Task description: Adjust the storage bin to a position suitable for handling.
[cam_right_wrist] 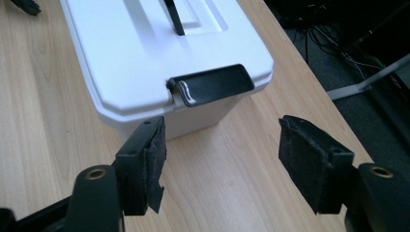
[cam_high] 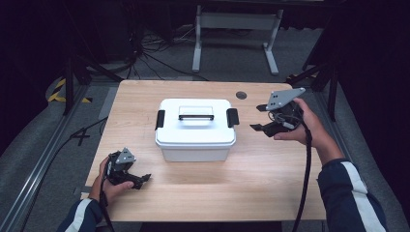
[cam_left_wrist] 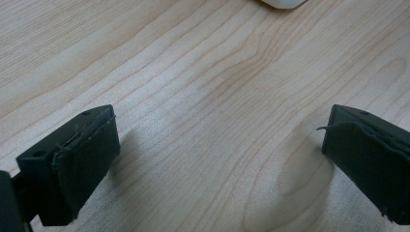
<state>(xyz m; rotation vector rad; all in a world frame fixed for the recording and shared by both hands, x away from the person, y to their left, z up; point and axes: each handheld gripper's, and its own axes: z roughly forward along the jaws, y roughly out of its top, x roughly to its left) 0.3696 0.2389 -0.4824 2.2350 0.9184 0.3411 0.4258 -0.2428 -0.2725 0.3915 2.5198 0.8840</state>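
A: Item nearest the high camera?

B: The person's forearms, in dark sleeves with a white stripe, entering from the bottom edge. The left hand (cam_high: 110,186) holds the left gripper (cam_high: 140,181) low over the near left part of the wooden table (cam_high: 270,169). The right hand (cam_high: 309,128) holds the right gripper (cam_high: 260,117) above the right side of the table, with its black cable (cam_high: 305,174) trailing back toward the person.

A: Jaw state, left unit?

B: Spread wide, nothing between the jaws. In the left gripper view the gripper (cam_left_wrist: 220,150) looks down on bare wood grain; a white corner of the box (cam_left_wrist: 285,3) shows at the top edge, well apart from the jaws.

A: Jaw state, right unit?

B: Also spread wide and holding nothing. In the right gripper view the gripper (cam_right_wrist: 222,150) points at the box's near end, just short of it, not touching.

A: Location and condition of the box?

B: The white storage box (cam_high: 196,130) stands at the centre of the table, between the two grippers. Its lid (cam_right_wrist: 121,53) is on. A black latch (cam_right_wrist: 212,84) sits folded over the lid edge at the end facing the right gripper; a second latch (cam_high: 160,119) is at the opposite end. A carry handle (cam_high: 196,115) lies flat in the recess on the lid.

A: Other features?

B: A round grommet (cam_high: 241,95) in the tabletop behind the box; a white stand (cam_high: 237,34) on the floor beyond the table.
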